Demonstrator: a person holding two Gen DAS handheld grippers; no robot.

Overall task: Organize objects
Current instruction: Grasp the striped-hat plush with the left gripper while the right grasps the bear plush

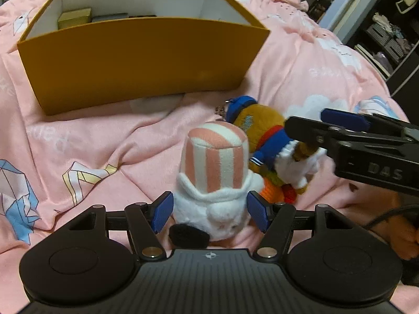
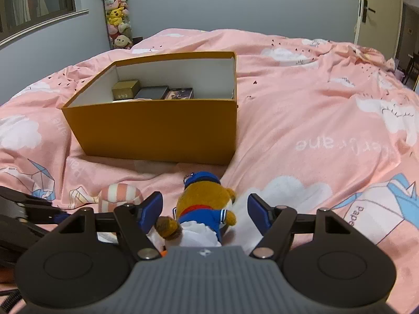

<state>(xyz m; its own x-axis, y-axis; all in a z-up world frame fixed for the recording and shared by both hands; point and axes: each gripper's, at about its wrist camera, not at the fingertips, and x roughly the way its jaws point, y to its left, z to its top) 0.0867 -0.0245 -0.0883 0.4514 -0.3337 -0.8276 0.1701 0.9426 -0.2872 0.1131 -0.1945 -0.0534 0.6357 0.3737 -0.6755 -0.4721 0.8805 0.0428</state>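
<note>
A white plush with a pink-and-white striped hat (image 1: 216, 172) lies on the pink bedspread between the blue pads of my left gripper (image 1: 210, 213), which stands open around its white body. Beside it lies a brown bear plush in a blue sailor top and cap (image 1: 262, 128). In the right wrist view this bear plush (image 2: 203, 206) sits between the pads of my right gripper (image 2: 205, 212), open, with a gap on the right side. The right gripper (image 1: 324, 127) reaches in from the right in the left wrist view. The striped plush (image 2: 119, 196) shows left of the bear.
An open orange box (image 1: 141, 60) stands on the bed just beyond the plushes; the orange box (image 2: 157, 128) holds a small gold box (image 2: 125, 90) and two dark flat boxes. The pink bedspread (image 2: 314, 117) spreads wide to the right. A column of plush toys (image 2: 116, 18) stands by the far wall.
</note>
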